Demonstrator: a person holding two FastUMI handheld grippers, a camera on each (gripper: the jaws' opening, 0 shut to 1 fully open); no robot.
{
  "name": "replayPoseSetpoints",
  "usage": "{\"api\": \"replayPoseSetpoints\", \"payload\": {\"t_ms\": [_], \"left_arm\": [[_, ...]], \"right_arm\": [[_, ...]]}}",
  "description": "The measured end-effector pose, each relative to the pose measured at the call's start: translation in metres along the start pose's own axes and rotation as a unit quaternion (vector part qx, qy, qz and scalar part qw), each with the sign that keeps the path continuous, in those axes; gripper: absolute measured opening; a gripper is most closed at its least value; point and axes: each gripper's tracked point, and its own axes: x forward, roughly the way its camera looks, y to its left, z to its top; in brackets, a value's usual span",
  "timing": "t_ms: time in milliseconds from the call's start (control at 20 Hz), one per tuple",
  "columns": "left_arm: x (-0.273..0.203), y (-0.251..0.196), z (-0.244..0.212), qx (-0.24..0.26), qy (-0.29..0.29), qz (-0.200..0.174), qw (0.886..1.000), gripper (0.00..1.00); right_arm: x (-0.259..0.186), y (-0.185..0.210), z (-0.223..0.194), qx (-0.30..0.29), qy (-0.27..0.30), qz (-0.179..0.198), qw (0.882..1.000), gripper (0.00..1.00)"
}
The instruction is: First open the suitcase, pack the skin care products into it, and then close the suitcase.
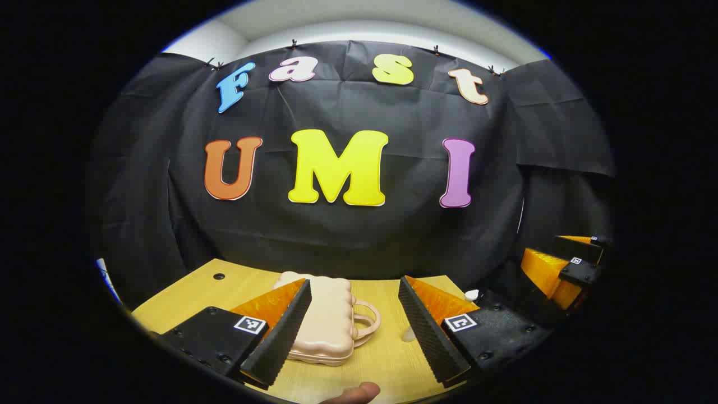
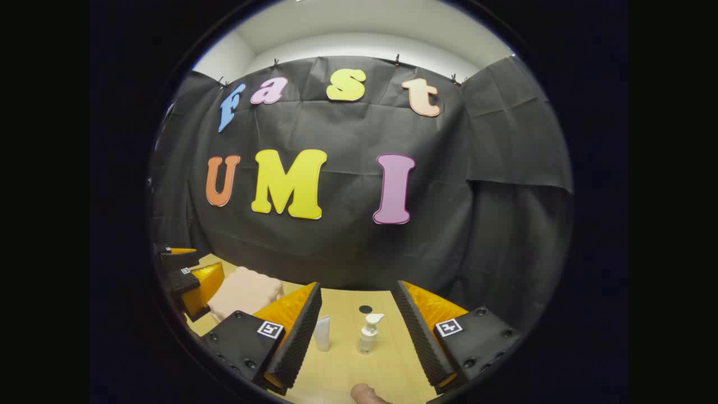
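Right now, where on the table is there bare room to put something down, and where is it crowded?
Bare wood lies on the table left of the closed suitcase, and in front of the pump bottle and tube, between the right gripper fingers. It is crowded near the suitcase handle, where the open left gripper hovers.

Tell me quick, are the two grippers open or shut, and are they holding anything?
Left gripper: open, holding nothing, with the closed suitcase ahead of it.
Right gripper: open, holding nothing, with the pump bottle and tube ahead of it.
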Motion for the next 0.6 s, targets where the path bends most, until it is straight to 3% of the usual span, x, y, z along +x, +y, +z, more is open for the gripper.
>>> {"api": "replayPoseSetpoints", "payload": {"t_ms": [600], "left_arm": [[0.000, -0.018, -0.007, 0.010, 0.011, -0.002, 1.000, 1.00]], "right_arm": [[0.002, -0.004, -0.002, -0.014, 0.000, 0.014, 1.000, 0.80]]}}
